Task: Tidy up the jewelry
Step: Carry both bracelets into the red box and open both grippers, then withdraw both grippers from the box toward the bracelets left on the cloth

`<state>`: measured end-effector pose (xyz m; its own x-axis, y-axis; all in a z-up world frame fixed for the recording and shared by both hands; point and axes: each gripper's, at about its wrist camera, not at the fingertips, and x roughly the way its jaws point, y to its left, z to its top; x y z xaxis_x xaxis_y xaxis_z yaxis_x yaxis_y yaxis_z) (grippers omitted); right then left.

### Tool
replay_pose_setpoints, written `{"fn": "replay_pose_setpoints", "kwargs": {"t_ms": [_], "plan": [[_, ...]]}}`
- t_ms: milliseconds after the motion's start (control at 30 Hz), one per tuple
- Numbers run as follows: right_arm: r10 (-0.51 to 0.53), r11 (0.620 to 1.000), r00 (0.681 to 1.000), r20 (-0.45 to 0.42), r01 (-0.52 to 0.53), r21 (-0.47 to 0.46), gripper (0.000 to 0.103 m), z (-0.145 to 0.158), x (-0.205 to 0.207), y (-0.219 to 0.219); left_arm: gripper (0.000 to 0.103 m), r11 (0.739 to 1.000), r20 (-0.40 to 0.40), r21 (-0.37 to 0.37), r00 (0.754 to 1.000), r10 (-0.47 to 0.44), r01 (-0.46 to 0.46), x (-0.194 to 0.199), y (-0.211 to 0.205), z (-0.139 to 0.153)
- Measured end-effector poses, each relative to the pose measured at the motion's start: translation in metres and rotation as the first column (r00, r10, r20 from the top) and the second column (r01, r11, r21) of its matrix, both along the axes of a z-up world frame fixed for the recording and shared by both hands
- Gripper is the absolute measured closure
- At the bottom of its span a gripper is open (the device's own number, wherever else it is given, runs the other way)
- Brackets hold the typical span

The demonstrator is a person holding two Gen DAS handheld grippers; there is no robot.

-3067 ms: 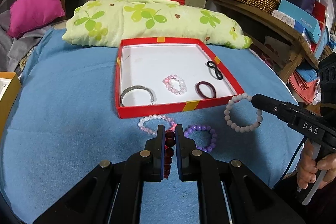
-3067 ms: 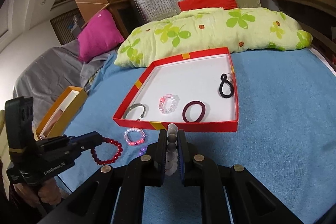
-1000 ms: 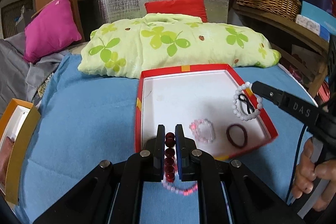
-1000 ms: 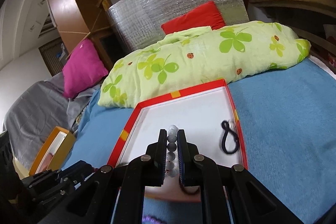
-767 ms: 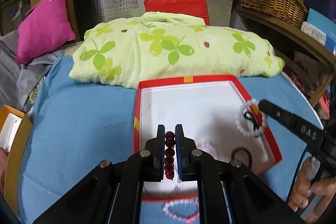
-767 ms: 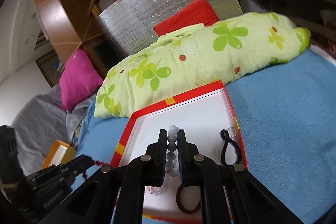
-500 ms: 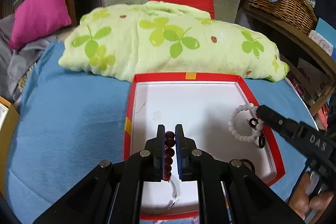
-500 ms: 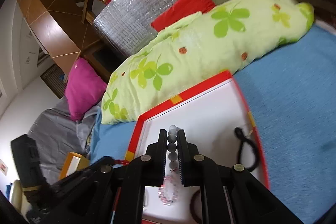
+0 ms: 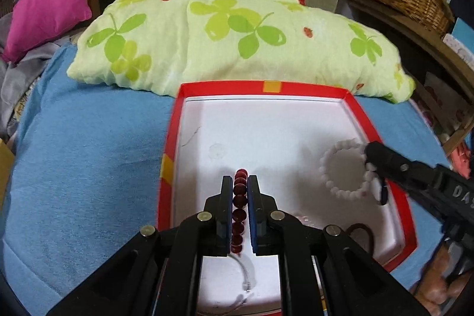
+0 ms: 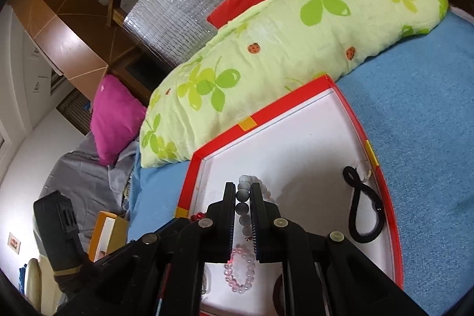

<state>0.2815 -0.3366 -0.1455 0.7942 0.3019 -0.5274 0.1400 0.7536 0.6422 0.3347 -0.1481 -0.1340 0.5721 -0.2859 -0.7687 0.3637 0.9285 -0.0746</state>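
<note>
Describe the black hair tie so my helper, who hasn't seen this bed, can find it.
On the blue bedspread sits a red-rimmed white tray. Against its right wall lies the black hair tie, the only black, beadless loop, pinched into a figure eight.

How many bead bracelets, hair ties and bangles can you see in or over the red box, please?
Bead bracelets: 3 (red bracelet, white bracelet, pink bracelet)
Hair ties: 2 (black hair tie, maroon hair tie)
Bangles: 1 (silver bangle)
Total: 6
</note>
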Motion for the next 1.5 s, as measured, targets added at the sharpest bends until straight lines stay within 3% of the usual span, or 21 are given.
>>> {"fn": "replay_pose_setpoints", "kwargs": {"t_ms": [133, 167, 200, 267, 333, 400, 467, 1000, 1500], "plan": [[-0.019, 0.999, 1.000, -0.020, 0.018, -0.035, 0.091, 0.000, -0.001, -0.003, 0.092, 0.997, 0.000, 0.069, 1.000, 0.031, -0.031, 0.001, 0.002, -0.007], [-0.027, 0.999, 0.999, -0.027, 0.026, -0.044, 0.089, 0.000, -0.002, -0.004, 0.085, 0.996, -0.004, 0.083, 0.999, 0.033, -0.033, 0.001, 0.002, -0.009], [-0.042, 0.998, 0.998, -0.037, 0.040, -0.055, 0.089, 0.001, -0.002, -0.004, 0.069, 0.994, -0.005, 0.102, 0.999, 0.038, -0.037, -0.001, 0.002, -0.011], [-0.057, 0.994, 0.997, -0.055, 0.052, -0.091, 0.086, 0.002, -0.003, -0.005, 0.050, 0.990, 0.021, 0.132, 0.999, 0.041, -0.044, -0.006, 0.002, -0.011], [-0.064, 0.991, 0.996, -0.063, 0.057, -0.118, 0.068, 0.005, -0.007, -0.006, 0.047, 0.987, 0.048, 0.156, 0.998, 0.037, -0.044, -0.013, 0.003, -0.008], [-0.073, 0.991, 0.996, -0.059, 0.066, -0.113, 0.060, 0.006, -0.012, -0.009, 0.044, 0.985, 0.066, 0.171, 0.997, 0.028, -0.039, -0.019, 0.004, -0.005], [-0.081, 0.990, 0.996, -0.049, 0.074, -0.119, 0.059, 0.010, -0.019, -0.012, 0.039, 0.983, 0.077, 0.178, 0.996, 0.038, -0.051, -0.024, 0.008, -0.002], [-0.001, 0.981, 0.998, -0.058, -0.010, -0.193, 0.059, 0.035, -0.091, -0.003, 0.035, 0.968, 0.170, 0.214, 0.981, 0.097, -0.133, -0.075, 0.042, 0.016], [-0.044, 0.978, 0.997, -0.066, 0.030, -0.206, 0.059, 0.033, -0.119, -0.001, 0.035, 0.972, 0.191, 0.205, 0.978, 0.079, -0.118, -0.127, 0.051, 0.019]]}}
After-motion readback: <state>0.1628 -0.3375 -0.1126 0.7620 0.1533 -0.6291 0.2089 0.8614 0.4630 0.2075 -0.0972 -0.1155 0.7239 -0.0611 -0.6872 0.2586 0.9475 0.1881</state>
